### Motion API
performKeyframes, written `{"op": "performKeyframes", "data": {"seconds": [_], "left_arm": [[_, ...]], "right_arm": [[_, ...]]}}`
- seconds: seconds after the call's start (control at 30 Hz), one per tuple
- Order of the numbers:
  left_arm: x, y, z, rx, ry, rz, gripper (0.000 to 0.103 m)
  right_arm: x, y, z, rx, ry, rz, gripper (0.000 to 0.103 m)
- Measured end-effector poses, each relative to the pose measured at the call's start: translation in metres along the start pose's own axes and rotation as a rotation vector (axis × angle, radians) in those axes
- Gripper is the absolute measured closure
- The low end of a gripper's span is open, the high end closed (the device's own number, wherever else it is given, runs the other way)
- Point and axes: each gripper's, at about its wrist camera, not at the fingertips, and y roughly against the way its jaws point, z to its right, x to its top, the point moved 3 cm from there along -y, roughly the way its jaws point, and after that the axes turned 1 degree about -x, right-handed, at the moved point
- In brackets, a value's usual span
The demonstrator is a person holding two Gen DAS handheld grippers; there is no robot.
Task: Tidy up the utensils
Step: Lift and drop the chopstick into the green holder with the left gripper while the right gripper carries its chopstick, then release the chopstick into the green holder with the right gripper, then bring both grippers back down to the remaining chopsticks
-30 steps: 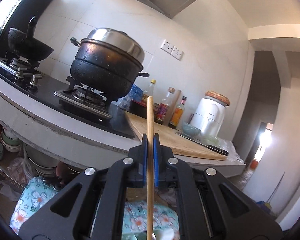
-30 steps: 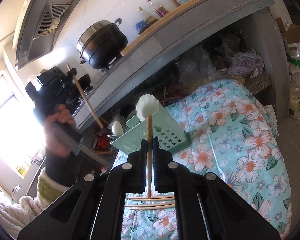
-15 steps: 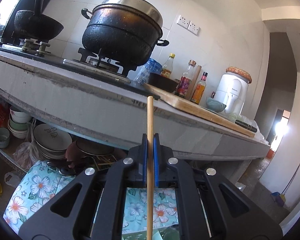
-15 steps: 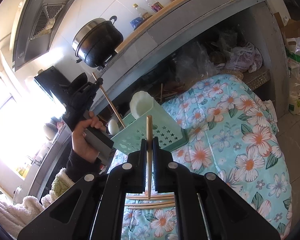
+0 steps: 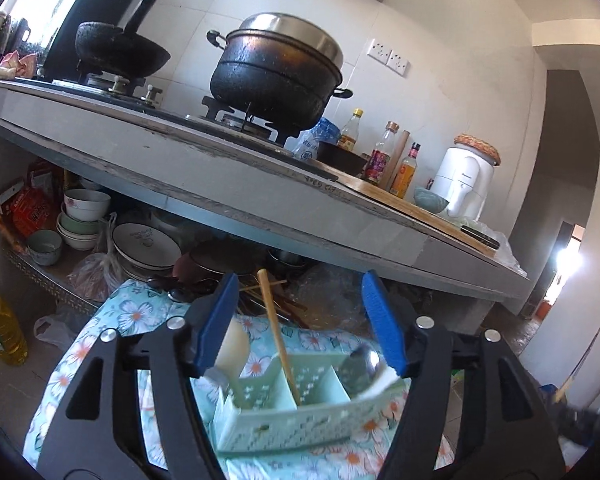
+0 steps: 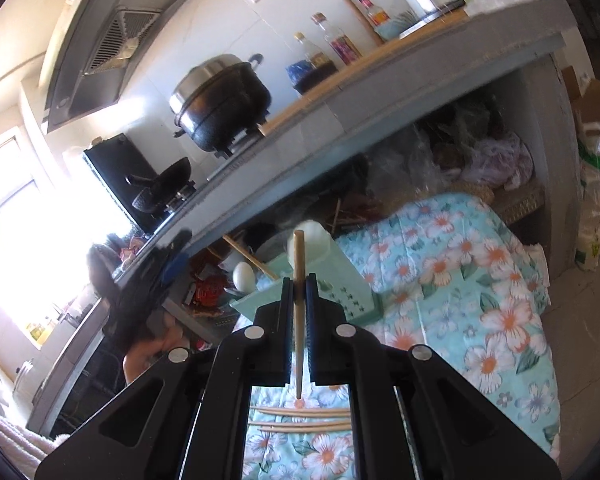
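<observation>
Gaping, just-opened left gripper [image 5: 298, 326] empty; right gripper [image 6: 299, 298] clamps chopstick [image 6: 299, 308], tip hidden.

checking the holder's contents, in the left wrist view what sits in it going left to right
white spoon → wooden chopstick, leaning in the middle compartment → metal spoon, all in the green utensil holder

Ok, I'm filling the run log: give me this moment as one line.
left claw: just opened, chopstick dropped in caddy middle slot | right claw: shut on second chopstick | more chopsticks on cloth
</observation>
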Motion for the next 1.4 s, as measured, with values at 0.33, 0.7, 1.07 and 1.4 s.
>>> {"op": "performKeyframes", "data": {"seconds": [0.33,0.7,1.07,1.4], "left_arm": [[-0.066,0.070,-0.007,-0.002,-0.097,-0.186,0.021],[-0.116,0.098,-0.023,0.058,-0.147,-0.283,0.014],[-0.121,0.098,-0.027,0.075,-0.158,-0.298,0.010],[-0.128,0.092,-0.028,0.065,-0.148,-0.322,0.009]], "right_arm": [[0.074,-0.011,-0.065,0.073,0.171,0.118,0.097],[0.089,-0.080,-0.127,-0.043,0.421,0.122,0.097],[0.012,-0.146,-0.144,-0.175,0.752,-0.007,0.095],[0.031,-0.094,-0.120,-0.089,0.559,0.011,0.073]]}}
